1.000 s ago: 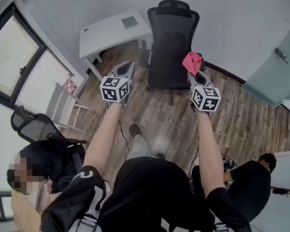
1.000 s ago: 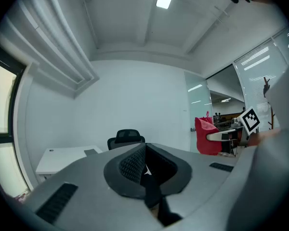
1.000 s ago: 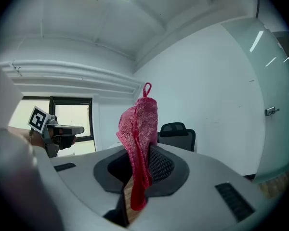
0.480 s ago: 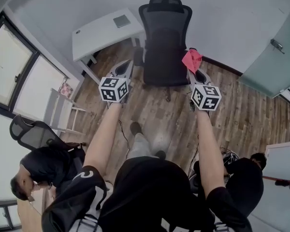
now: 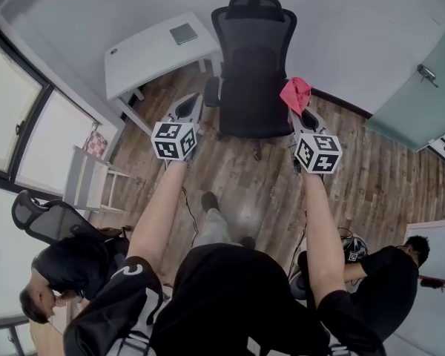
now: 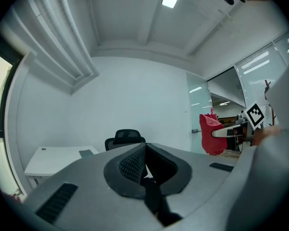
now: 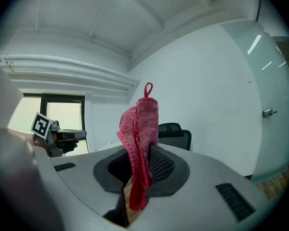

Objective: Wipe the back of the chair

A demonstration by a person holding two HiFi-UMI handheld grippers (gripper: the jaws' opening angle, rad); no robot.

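Two people sit low at the edges of the room, one at my left (image 5: 67,269) by a second office chair (image 5: 44,217), and one at my right (image 5: 389,277). A white desk (image 5: 152,50) stands against the wall with a small grey flat thing (image 5: 184,33) on its top. Nearer me, a white step rack (image 5: 89,184) stands by the window (image 5: 15,117). A frosted glass door (image 5: 423,87) closes the right side. Only a stretch of wood-plank floor (image 5: 230,176) lies between my feet and the chair.

The walls are plain white, and the gripper views show a lit strip light in the ceiling.

My left gripper (image 6: 144,160) has its jaws pressed together with nothing between them, and I hold it out toward the chair's left side. My right gripper (image 7: 137,177) is clamped on a pink cloth (image 7: 139,138), which stands up in a loose fold above the jaws with a small loop at its top.

The chair (image 5: 252,65) is a black mesh office chair with a tall backrest, a headrest and armrests. It stands near the wall, just beside the desk's end. In the right gripper view it sits beyond the cloth, apart from it.
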